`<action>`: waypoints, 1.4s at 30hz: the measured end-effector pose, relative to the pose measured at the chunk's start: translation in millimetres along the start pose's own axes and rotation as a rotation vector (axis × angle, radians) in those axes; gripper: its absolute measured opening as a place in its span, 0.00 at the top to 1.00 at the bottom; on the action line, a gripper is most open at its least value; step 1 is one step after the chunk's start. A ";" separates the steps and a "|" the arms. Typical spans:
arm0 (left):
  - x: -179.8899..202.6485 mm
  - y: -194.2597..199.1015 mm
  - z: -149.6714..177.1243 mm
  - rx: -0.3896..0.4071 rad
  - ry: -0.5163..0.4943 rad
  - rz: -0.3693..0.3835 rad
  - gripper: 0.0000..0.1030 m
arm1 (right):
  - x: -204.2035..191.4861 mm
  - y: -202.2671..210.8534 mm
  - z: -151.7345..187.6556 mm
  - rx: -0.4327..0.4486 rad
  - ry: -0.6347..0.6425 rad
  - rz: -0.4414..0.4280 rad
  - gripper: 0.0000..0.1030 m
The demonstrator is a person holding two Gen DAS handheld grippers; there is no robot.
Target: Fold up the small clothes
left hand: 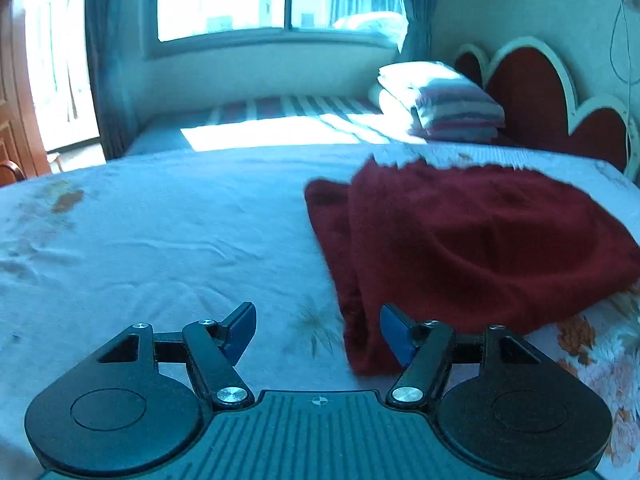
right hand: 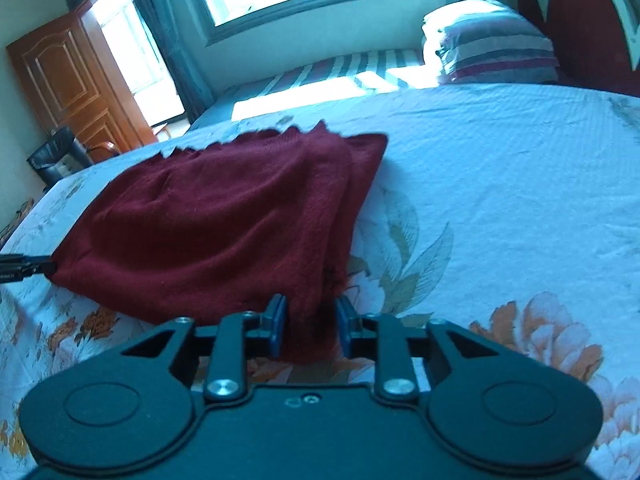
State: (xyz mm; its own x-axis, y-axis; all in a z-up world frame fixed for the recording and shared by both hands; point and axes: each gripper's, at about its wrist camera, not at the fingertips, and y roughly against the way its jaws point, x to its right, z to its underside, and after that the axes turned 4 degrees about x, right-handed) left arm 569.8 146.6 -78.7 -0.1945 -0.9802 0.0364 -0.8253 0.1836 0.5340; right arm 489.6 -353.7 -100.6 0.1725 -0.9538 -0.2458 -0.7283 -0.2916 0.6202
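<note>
On the bed's floral sheet (left hand: 160,220), the folded dark red garment (left hand: 460,240) lies bunched, the left hand-held gripper (left hand: 318,330) standing apart and empty just beside its near edge while the right hand-held gripper (right hand: 310,328) straddles a corner fold, pads not visibly pressing.

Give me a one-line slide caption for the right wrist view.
Right tongs straddle the near corner of a folded maroon knit garment on a floral bedsheet.
</note>
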 end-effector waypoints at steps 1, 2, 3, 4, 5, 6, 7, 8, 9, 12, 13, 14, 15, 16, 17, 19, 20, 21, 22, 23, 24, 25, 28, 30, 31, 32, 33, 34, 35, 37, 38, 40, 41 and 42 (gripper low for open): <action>1.2 5.5 -6.9 0.030 0.030 0.024 0.35 | -0.2 9.3 -2.8 0.033 0.009 0.021 0.67; 9.6 6.6 -18.1 0.063 0.056 0.061 0.35 | -1.5 17.0 -7.8 0.057 0.021 0.026 0.67; 21.4 2.7 -25.7 0.077 0.042 0.096 0.35 | -5.2 18.8 -11.5 0.070 0.033 0.020 0.69; 40.3 -8.0 -33.9 0.078 0.002 0.129 0.35 | -12.7 16.2 -16.8 0.077 0.054 0.010 0.70; 57.0 -21.2 -38.4 0.060 -0.031 0.144 0.35 | -24.3 7.5 -23.1 0.078 0.086 -0.002 0.70; 72.6 -37.6 -40.7 0.030 -0.057 0.162 0.35 | -35.4 -3.2 -27.5 0.080 0.115 -0.014 0.71; 84.0 -51.7 -40.5 0.011 -0.078 0.174 0.35 | -45.0 -14.3 -30.7 0.074 0.137 -0.026 0.74; 90.4 -63.8 -39.1 -0.002 -0.084 0.172 0.35 | -56.7 -29.9 -33.9 0.056 0.161 -0.036 0.75; 92.0 -76.9 -35.9 -0.034 -0.068 0.158 0.35 | -63.0 -40.2 -35.3 0.049 0.174 -0.042 0.77; 91.3 -90.5 -17.3 -0.090 -0.075 0.114 0.35 | -67.0 -76.0 -34.4 -0.014 0.225 0.054 0.77; 91.6 -86.6 -20.6 -0.096 -0.073 0.113 0.35 | -58.6 -82.7 -30.9 -0.035 0.207 0.061 0.76; 91.1 -79.7 -25.2 -0.069 -0.065 0.114 0.35 | -51.5 -80.9 -32.7 -0.039 0.180 0.031 0.76; 90.4 -73.3 -31.0 -0.028 -0.053 0.119 0.35 | -48.6 -78.1 -36.6 -0.052 0.166 0.020 0.76; 89.2 -71.9 -38.3 -0.004 -0.035 0.127 0.35 | -47.7 -73.0 -41.3 -0.041 0.168 0.022 0.74; 87.4 -75.8 -46.3 0.007 -0.021 0.130 0.35 | -49.0 -64.3 -46.9 0.019 0.186 0.024 0.72; 86.8 -94.7 -58.6 -0.003 -0.019 0.114 0.35 | -45.5 -63.4 -61.1 0.083 0.174 0.027 0.73; 87.8 -107.5 -61.6 -0.032 -0.022 0.099 0.35 | -43.7 -67.4 -66.8 0.094 0.163 0.039 0.72; 88.2 -119.9 -61.9 -0.065 -0.030 0.077 0.35 | -41.7 -75.2 -73.2 0.098 0.154 0.050 0.73; 87.5 -136.9 -59.3 -0.112 -0.048 0.041 0.35 | -39.7 -84.6 -77.3 0.090 0.161 0.056 0.75; 86.2 -146.2 -55.2 -0.126 -0.070 0.030 0.34 | -37.1 -98.9 -80.2 0.062 0.174 0.086 0.74; 84.2 -147.5 -55.3 -0.114 -0.069 0.025 0.33 | -33.9 -111.2 -79.5 0.024 0.188 0.121 0.75; 81.9 -147.6 -58.7 -0.128 -0.054 0.031 0.33 | -27.3 -124.5 -75.6 -0.018 0.208 0.160 0.68; 77.4 -132.0 -73.3 -0.034 -0.047 0.021 0.33 | -12.4 -120.1 -80.1 -0.007 0.160 0.144 0.69; 75.4 -138.8 -80.2 -0.042 -0.050 0.007 0.33 | -13.8 -109.4 -84.8 0.065 0.174 0.139 0.66; 73.4 -147.3 -83.1 -0.056 -0.051 -0.010 0.33 | -15.3 -108.3 -87.9 0.081 0.179 0.123 0.66; 70.6 -154.9 -84.7 -0.073 -0.039 -0.011 0.33 | -16.5 -112.7 -91.3 0.072 0.180 0.113 0.66; 67.3 -162.2 -86.1 -0.084 -0.026 -0.013 0.33 | -16.7 -119.3 -93.6 0.060 0.180 0.116 0.66; 65.3 -168.4 -87.4 -0.091 -0.019 -0.014 0.33 | -16.4 -125.3 -95.4 0.052 0.179 0.120 0.66; 63.7 -174.7 -88.4 -0.103 -0.013 -0.008 0.33 | -14.4 -131.2 -99.3 0.050 0.166 0.110 0.66; 62.1 -187.5 -90.5 -0.130 -0.010 0.005 0.33 | -10.7 -139.5 -103.0 0.041 0.143 0.087 0.63; 62.3 -195.4 -91.5 -0.143 -0.008 0.013 0.33 | -8.7 -145.6 -104.8 0.024 0.137 0.071 0.63; 61.7 -207.6 -91.2 -0.170 0.003 0.020 0.33 | -7.5 -155.3 -107.8 0.007 0.136 0.050 0.68; 62.3 -211.4 -91.3 -0.175 0.006 0.025 0.41 | -7.5 -158.6 -108.8 0.000 0.135 0.035 0.73; 63.8 -212.4 -92.1 -0.165 0.004 0.035 0.61 | -7.6 -162.3 -109.6 -0.009 0.137 0.029 0.90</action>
State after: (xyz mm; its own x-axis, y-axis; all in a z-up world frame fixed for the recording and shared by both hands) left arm 781.5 38.3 -112.0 -0.2187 -0.9739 0.0608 -0.7198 0.2030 0.6638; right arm 679.1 -307.0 -117.8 0.2409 -0.9626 -0.1237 -0.7281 -0.2635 0.6327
